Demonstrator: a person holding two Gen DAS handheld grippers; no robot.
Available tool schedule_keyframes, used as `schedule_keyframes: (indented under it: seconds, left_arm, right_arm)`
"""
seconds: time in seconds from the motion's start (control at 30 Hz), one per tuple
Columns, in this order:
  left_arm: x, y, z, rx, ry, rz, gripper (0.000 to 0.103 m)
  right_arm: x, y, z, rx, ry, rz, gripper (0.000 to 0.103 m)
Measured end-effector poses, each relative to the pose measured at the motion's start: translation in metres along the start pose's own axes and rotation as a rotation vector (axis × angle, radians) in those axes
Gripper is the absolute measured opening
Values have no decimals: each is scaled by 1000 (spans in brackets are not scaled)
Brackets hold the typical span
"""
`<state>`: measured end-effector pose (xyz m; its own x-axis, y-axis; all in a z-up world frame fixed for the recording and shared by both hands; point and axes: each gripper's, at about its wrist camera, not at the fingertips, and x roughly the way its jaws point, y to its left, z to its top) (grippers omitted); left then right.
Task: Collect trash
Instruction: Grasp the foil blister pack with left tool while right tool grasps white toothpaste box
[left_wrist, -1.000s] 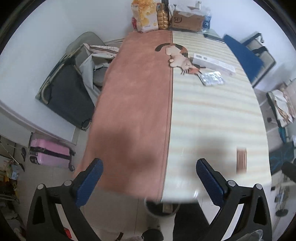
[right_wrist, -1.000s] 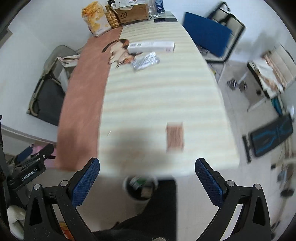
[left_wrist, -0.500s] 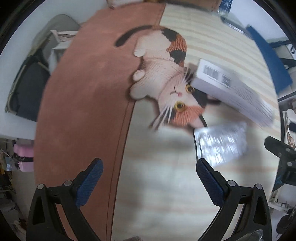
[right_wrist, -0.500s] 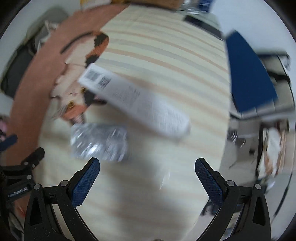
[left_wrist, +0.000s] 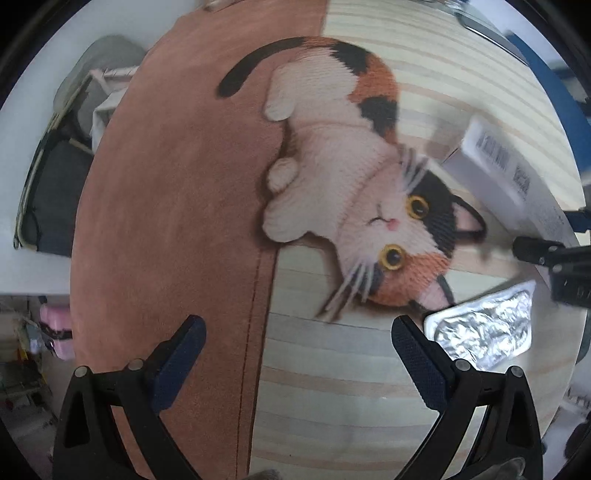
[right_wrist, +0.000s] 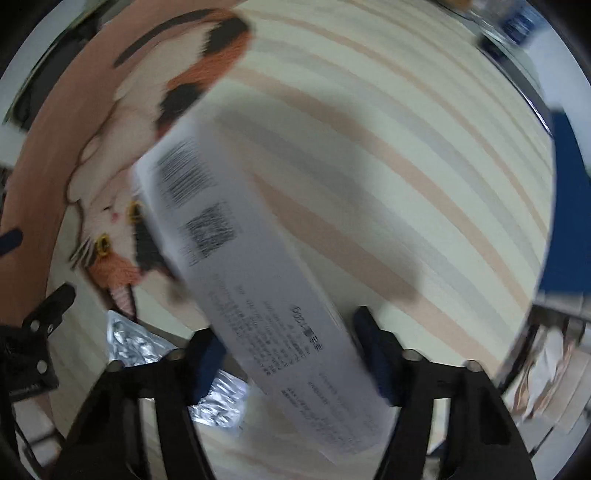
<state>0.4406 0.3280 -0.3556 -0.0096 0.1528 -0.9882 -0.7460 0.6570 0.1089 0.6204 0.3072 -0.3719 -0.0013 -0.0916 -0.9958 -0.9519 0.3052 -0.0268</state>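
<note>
It looks like a lived-in spare room or home office: a long table under a cloth (left_wrist: 177, 206) printed with a calico cat (left_wrist: 354, 192), a folding cot (left_wrist: 55, 177) against the white wall, a pink suitcase (left_wrist: 55, 325) on the floor.

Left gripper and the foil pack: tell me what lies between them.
Nothing. In the left wrist view the foil pack lies just beyond the open left gripper, beside its right finger, with only bare striped tablecloth between.
</note>
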Motion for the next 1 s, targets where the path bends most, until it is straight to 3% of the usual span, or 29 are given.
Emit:
schedule_keyframes:
  seconds: [0.07, 0.17, 0.27, 0.4, 0.53, 0.57, 0.63, 0.67, 0.8, 1.0]
  left_arm:
    - [-7, -12, 2, 57, -14, -9, 103]
    - [-21, -47, 2, 244, -53, -30, 103]
    - [-34, -98, -7, 536, -77, -30, 103]
    - [-25, -142, -16, 743, -19, -28, 103]
    - [-8, -173, -25, 874, 50, -1, 100]
    - [-8, -177, -27, 881, 50, -6, 99]
    - [-14, -177, -29, 861, 63, -70, 73]
    - [-17, -176, -29, 839, 81, -101, 68]
    - [-20, -167, -35, 658, 108, -82, 65]
    - [-21, -125, -61, 240, 174, -146, 62]
  right_arm:
    - [0, -21, -14, 114, 11, 50, 64]
    - [-8, -53, -60, 300, -10, 67, 63]
    - [-7, -70, -115, 444, -17, 111, 62]
    - [3, -80, -165, 580, -2, 171, 58]
    - [12, -80, -181, 624, 7, 201, 57]
    - [13, -80, -181, 619, 5, 188, 57]
    - [13, -82, -179, 616, -2, 176, 57]
    - [11, -81, -180, 616, -4, 174, 57]
    - [7, -71, -200, 622, -9, 151, 57]
    - [9, -53, -221, 617, -14, 147, 55]
